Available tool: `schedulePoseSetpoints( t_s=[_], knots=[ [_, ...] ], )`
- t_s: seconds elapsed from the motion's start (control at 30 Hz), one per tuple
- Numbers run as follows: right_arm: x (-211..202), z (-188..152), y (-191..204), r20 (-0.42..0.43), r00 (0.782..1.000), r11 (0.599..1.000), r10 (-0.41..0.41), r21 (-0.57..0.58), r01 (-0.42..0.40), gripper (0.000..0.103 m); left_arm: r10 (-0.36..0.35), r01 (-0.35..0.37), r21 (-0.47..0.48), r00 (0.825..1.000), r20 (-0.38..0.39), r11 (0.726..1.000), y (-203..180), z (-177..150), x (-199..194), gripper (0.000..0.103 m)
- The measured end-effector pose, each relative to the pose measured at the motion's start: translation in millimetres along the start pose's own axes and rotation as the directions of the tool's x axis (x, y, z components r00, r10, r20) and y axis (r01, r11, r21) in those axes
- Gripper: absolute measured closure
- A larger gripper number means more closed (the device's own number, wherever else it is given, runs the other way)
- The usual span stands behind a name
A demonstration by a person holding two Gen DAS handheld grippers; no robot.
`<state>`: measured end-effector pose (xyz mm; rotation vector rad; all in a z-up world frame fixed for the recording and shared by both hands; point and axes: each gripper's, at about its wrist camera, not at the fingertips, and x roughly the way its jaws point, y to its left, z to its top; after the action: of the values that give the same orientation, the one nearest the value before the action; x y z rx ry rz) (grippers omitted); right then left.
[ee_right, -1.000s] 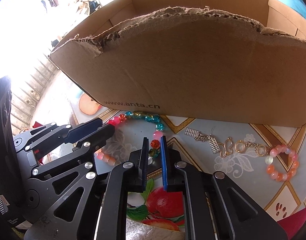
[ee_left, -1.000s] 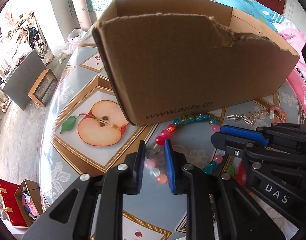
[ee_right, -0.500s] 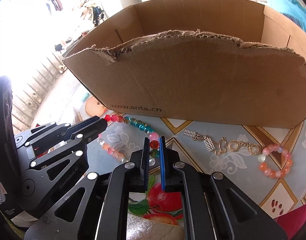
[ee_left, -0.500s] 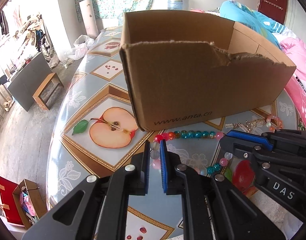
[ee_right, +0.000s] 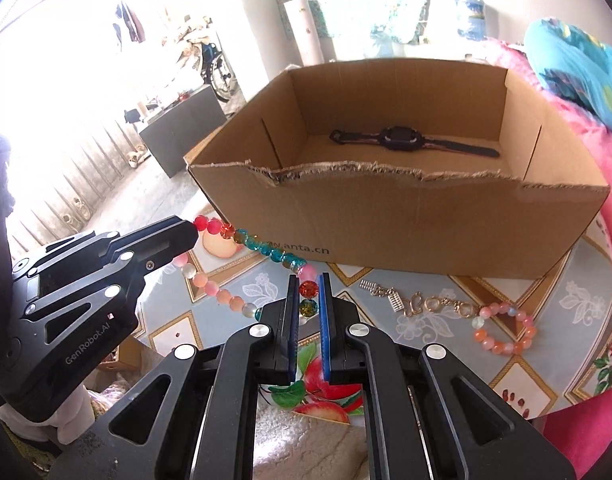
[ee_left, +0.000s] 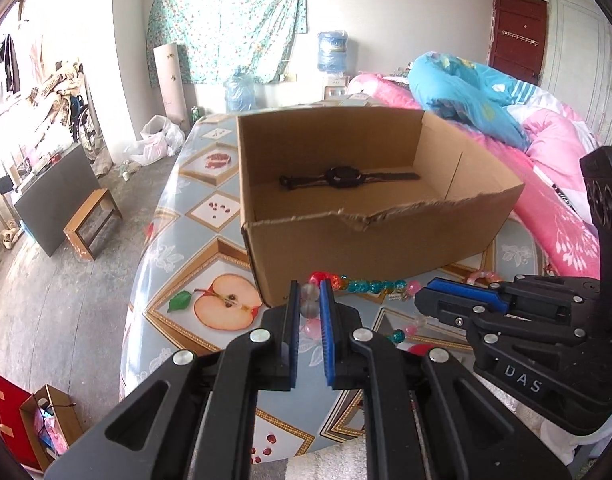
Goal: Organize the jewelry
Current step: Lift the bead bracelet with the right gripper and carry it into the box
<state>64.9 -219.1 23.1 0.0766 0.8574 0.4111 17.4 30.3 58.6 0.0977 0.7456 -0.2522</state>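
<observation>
Bead necklace (ee_right: 266, 250) above fruit-print table (ee_left: 178, 264), cluttered bedroom.

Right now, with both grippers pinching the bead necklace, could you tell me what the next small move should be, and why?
Probably carry it forward over the torn front wall of the cardboard box. The left gripper and right gripper each clamp the bead necklace, which hangs between them in front of the box, where the watch already lies.

Watch (ee_right: 413, 145) inside box (ee_right: 385, 216)
</observation>
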Motion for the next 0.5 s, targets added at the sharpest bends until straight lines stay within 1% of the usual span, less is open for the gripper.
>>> schedulePoseSetpoints(
  t_s=[0.13, 0.2, 0.33, 0.43, 0.5],
  knots=[
    [-33, 12, 2, 0.077, 0.997, 1.0, 0.002, -0.02, 0.0, 0.096, -0.038, 0.034, 0.039, 0.996, 0.081, 0.999, -8, 22, -25, 0.094],
    [-47, 29, 2, 0.118, 0.993, 0.999, 0.004, -0.034, 0.0, 0.096, -0.055, 0.048, 0.062, 0.992, 0.117, 0.997, -11, 37, -35, 0.094],
    [-65, 57, 1, 0.185, 0.983, 0.997, 0.006, -0.079, 0.009, 0.096, -0.051, 0.031, 0.109, 0.981, 0.189, 0.994, -13, 69, -44, 0.094],
    [-58, 85, -8, 0.18, 0.983, 0.996, 0.027, -0.085, -0.012, 0.096, -0.058, 0.035, 0.12, 0.978, 0.2, 0.992, -10, 92, -36, 0.094],
    [-39, 105, -14, 0.135, 0.99, 0.997, 0.051, -0.068, -0.042, 0.096, -0.058, 0.034, 0.129, 0.981, 0.184, 0.991, -8, 105, -22, 0.094]
  ],
)
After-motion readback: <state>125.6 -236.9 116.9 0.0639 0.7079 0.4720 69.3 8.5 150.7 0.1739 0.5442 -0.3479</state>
